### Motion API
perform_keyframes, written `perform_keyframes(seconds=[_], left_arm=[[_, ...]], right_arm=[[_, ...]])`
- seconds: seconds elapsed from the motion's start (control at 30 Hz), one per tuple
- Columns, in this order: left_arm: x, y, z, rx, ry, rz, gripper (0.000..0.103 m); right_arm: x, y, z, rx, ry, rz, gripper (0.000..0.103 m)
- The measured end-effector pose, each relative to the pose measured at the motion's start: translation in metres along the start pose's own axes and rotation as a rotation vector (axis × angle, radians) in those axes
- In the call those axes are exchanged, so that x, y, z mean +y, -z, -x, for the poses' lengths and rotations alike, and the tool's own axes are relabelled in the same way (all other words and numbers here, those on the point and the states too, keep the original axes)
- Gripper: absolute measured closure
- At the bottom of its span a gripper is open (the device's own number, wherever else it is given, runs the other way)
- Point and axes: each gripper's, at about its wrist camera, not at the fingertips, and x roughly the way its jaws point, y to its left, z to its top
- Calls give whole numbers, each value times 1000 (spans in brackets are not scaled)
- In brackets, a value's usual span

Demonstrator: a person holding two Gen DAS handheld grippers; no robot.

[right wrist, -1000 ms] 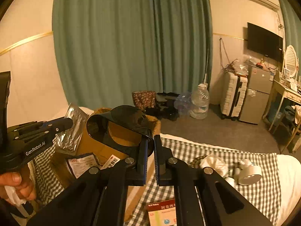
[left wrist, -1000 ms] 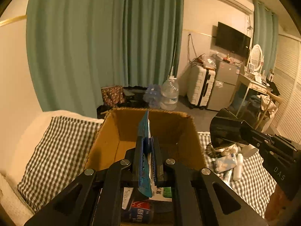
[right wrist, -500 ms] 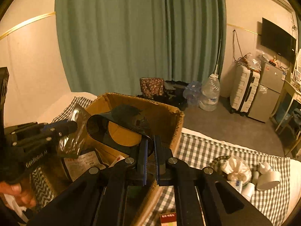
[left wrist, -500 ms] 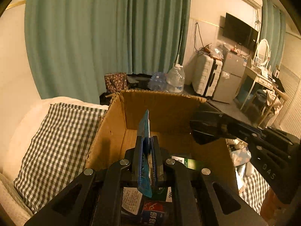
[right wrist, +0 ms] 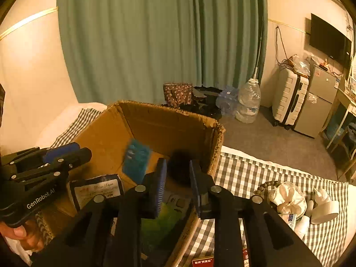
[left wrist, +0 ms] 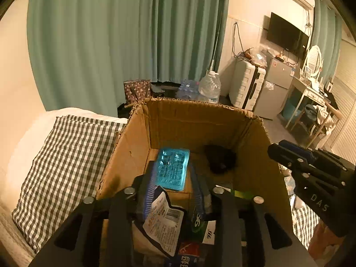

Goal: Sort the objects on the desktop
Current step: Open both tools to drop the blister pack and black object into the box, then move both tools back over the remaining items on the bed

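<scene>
An open cardboard box (left wrist: 198,120) (right wrist: 155,115) stands on the checked cloth. My left gripper (left wrist: 172,184) is open above it. A blue blister pack (left wrist: 172,169) hangs loose between and just beyond its fingers, blurred in the right wrist view (right wrist: 135,162). My right gripper (right wrist: 178,178) is open over the box's right side. A black object (left wrist: 220,160) (right wrist: 180,164) lies loose in the box's far right corner. Packets (left wrist: 164,222) (right wrist: 95,191) and a green box (right wrist: 160,222) lie inside.
On the checked cloth right of the box lie beads (right wrist: 264,187), a white crumpled thing (right wrist: 287,198), white cups (right wrist: 324,209) and a red box (right wrist: 203,262). Beyond the bed are a water jug (right wrist: 248,102), a suitcase (right wrist: 289,98) and curtains.
Both grippers have opened. The blue blister pack has left the left gripper's fingers and tipped flat. The black object has left the right gripper and dropped into the box.
</scene>
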Motion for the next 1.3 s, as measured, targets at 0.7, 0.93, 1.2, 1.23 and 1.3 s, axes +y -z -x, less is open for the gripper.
perform_keyframes(seconds=[0.7, 0.93, 1.2, 1.23, 1.3], left_arm=[[-44, -23, 72, -158, 3, 4, 7], [-77, -27, 102, -238, 2, -19, 0], [-133, -26, 116, -277, 42, -105, 0], [-139, -27, 116, -282, 40, -104, 0], [-147, -29, 114, -286, 46, -86, 0]], right_arm=[[-52, -4, 100, -117, 66, -80, 43], [-77, 6, 137, -158, 104, -97, 17], [-117, 19, 171, -185, 174, -160, 7], [-124, 21, 175, -187, 183, -168, 7], [-135, 26, 181, -189, 197, -185, 4]])
